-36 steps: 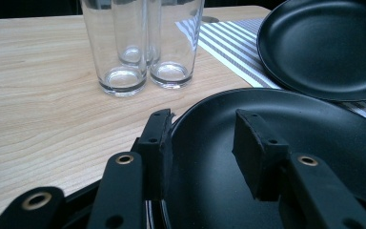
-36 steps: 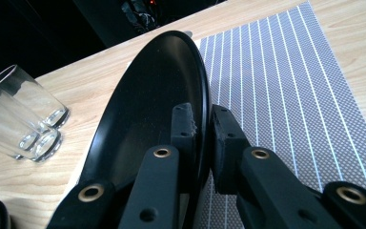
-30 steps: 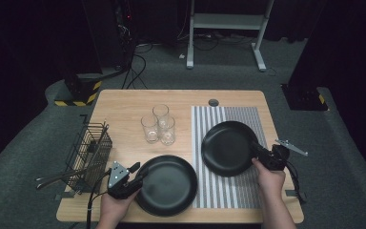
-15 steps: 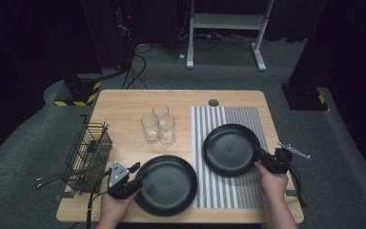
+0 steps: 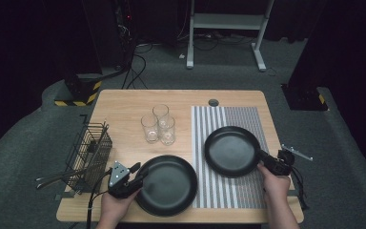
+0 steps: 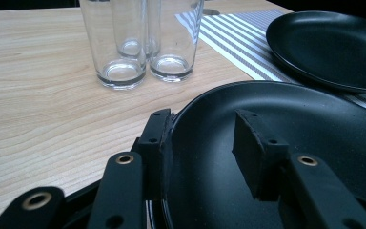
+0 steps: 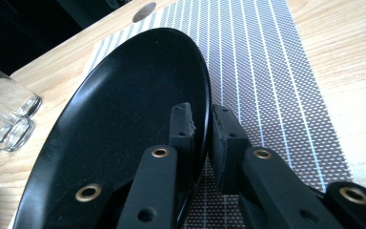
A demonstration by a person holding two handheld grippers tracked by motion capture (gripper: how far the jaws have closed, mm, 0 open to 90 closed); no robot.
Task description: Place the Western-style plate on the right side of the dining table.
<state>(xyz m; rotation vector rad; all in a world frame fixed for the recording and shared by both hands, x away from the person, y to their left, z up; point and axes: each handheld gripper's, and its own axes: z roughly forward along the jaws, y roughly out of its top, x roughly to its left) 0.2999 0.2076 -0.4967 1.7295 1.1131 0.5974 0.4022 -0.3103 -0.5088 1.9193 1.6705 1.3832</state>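
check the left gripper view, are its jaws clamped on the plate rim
No: the left gripper straddles the rim of the near black plate, one pad outside touching it, the other standing clear inside over the dish.

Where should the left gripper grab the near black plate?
By its raised rim at the near-left edge, coming in level from the left gripper's side. The plate lies flat and handleless; one jaw already stands outside the rim, one inside, not closed.
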